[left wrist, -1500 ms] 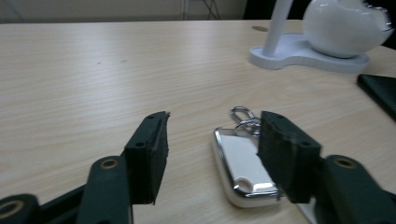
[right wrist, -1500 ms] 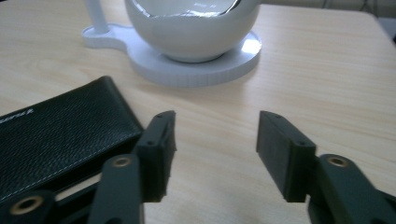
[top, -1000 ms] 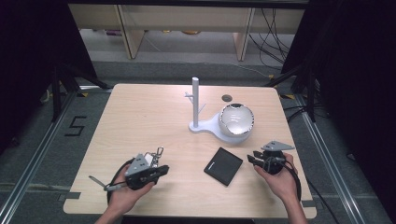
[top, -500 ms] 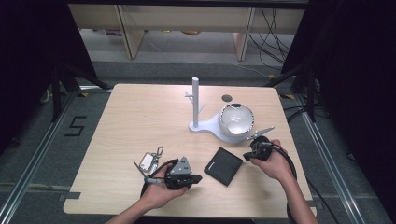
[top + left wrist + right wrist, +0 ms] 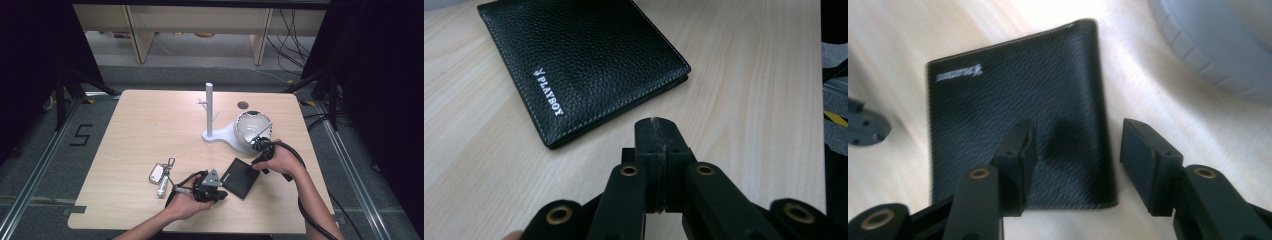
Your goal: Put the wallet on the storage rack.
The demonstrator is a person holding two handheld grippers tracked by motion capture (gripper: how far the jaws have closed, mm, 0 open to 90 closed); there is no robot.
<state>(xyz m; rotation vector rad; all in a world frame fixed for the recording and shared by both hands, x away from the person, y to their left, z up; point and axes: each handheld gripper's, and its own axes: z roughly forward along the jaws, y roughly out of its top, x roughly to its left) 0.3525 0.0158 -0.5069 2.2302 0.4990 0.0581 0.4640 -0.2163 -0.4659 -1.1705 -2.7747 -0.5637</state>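
The black wallet (image 5: 241,177) lies flat and closed near the table's (image 5: 140,130) front edge, turned diagonally. The left gripper (image 5: 658,125), jaws together, points at its corner. The right gripper (image 5: 1075,145), jaws just opened, straddles one edge without contact.

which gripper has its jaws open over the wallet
The right gripper: its jaws stand apart above the wallet. The left gripper is shut, beside it.
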